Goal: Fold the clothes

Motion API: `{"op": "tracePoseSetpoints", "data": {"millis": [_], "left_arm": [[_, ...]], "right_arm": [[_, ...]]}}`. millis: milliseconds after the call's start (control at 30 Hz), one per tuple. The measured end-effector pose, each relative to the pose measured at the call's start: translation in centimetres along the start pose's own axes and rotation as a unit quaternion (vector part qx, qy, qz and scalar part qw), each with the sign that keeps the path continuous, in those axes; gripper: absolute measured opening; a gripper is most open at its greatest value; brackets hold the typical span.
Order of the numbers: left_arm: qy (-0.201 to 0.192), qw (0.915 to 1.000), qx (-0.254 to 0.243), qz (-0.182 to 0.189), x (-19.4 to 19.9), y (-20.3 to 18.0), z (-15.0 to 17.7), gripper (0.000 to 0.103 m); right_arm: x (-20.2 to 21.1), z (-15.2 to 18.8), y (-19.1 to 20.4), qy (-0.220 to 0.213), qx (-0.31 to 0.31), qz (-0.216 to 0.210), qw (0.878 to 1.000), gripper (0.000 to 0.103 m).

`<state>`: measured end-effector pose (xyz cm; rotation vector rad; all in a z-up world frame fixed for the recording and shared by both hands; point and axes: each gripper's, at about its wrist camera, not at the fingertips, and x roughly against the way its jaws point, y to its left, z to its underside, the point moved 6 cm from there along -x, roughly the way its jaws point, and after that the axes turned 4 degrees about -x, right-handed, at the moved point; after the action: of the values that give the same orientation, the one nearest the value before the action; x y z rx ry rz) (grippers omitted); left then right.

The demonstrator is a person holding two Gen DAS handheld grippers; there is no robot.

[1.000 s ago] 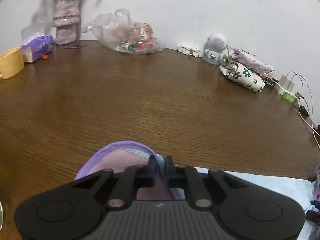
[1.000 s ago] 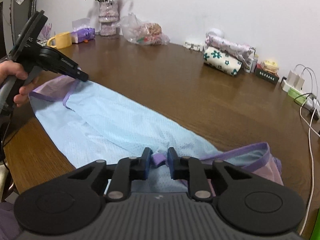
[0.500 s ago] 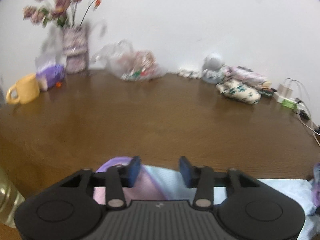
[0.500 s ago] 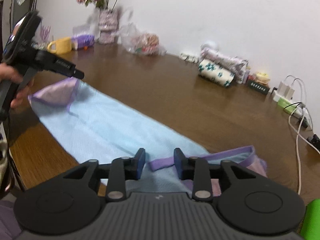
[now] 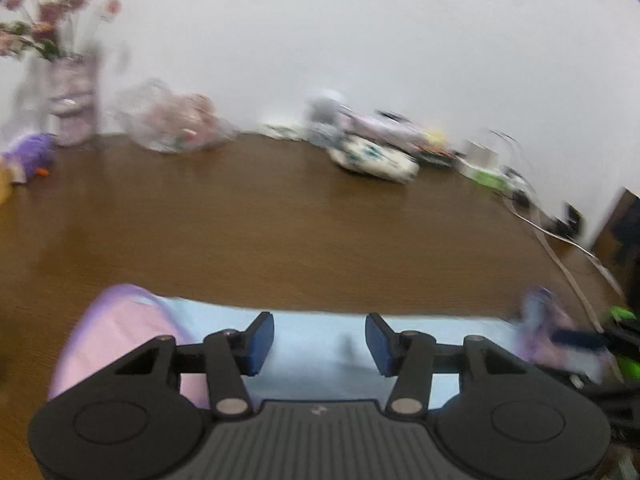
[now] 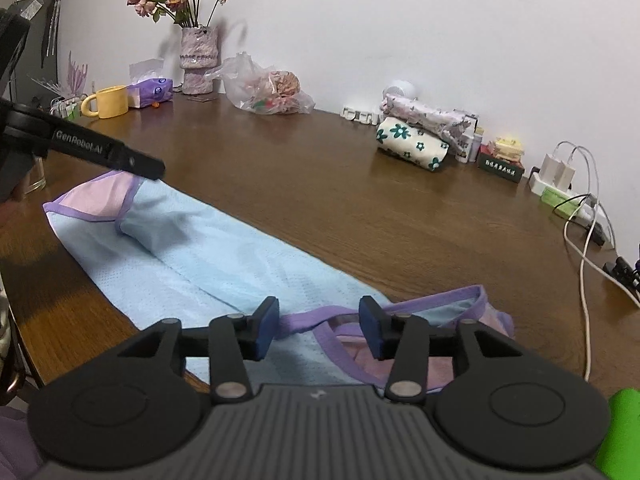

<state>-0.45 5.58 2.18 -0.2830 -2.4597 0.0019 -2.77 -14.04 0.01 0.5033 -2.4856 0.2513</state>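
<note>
Left wrist view, blurred: the left tongs (image 5: 319,338) stand wide apart, holding nothing, above the light blue garment (image 5: 320,344) lying flat on the brown wooden desk (image 5: 280,216). A white wall (image 5: 360,40) rises behind; a vase of flowers (image 5: 72,108) stands at the far left edge.

Right wrist view: the right tongs (image 6: 319,328) are wide too, empty, straddling the garment's purple trim (image 6: 320,316). A yellow mug (image 6: 110,102), a plastic bag (image 6: 266,90), a floral roll (image 6: 412,142) and a power strip (image 6: 560,196) line the desk's far edge.
</note>
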Motion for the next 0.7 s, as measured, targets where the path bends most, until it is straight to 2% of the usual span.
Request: {"op": "tracePoseSetpoints", "data": {"millis": [133,300,367,400,467,533,567,600,700], "left_arm": [[0.002,0.9977,-0.046,0.05,-1.1,-4.9,0.4,0.051],[0.02,0.9919,-0.084,0.093,-3.0,-9.6,0.7,0.051],[0.022,0.9868,-0.115,0.113,-3.4,-11.4,1.0,0.051],[0.023,0.9837,-0.129,0.123,-3.6,-12.1,1.2,0.051],[0.027,0.9809,-0.139,0.134,-4.2,-13.1,1.6,0.05],[0.034,0.981,-0.131,0.139,-4.9,-13.4,1.8,0.048],[0.039,0.9816,-0.124,0.14,-5.2,-13.3,2.0,0.044],[0.042,0.9819,-0.118,0.142,-5.5,-13.3,2.1,0.042],[0.05,0.9821,-0.11,0.144,-5.8,-12.6,2.5,0.039]], "right_arm": [[1.7,-1.1,-3.1,-0.018,-0.025,0.02,0.999,0.058],[3.4,-2.0,-6.6,-0.019,-0.031,0.016,0.999,0.061],[3.4,-2.6,-8.3,-0.007,-0.015,0.015,1.0,0.063],[3.0,-3.0,-9.3,0.008,-0.007,0.009,1.0,0.067],[1.3,-3.6,-11.3,0.051,-0.011,-0.012,0.999,0.067],[-1.4,-4.1,-13.3,0.103,-0.038,-0.018,0.994,0.061],[-2.6,-4.3,-13.8,0.123,-0.044,-0.019,0.991,0.057],[-3.7,-4.3,-14.0,0.14,-0.045,-0.018,0.989,0.049],[-6.2,-4.0,-12.9,0.172,-0.029,-0.014,0.985,0.036]]}}
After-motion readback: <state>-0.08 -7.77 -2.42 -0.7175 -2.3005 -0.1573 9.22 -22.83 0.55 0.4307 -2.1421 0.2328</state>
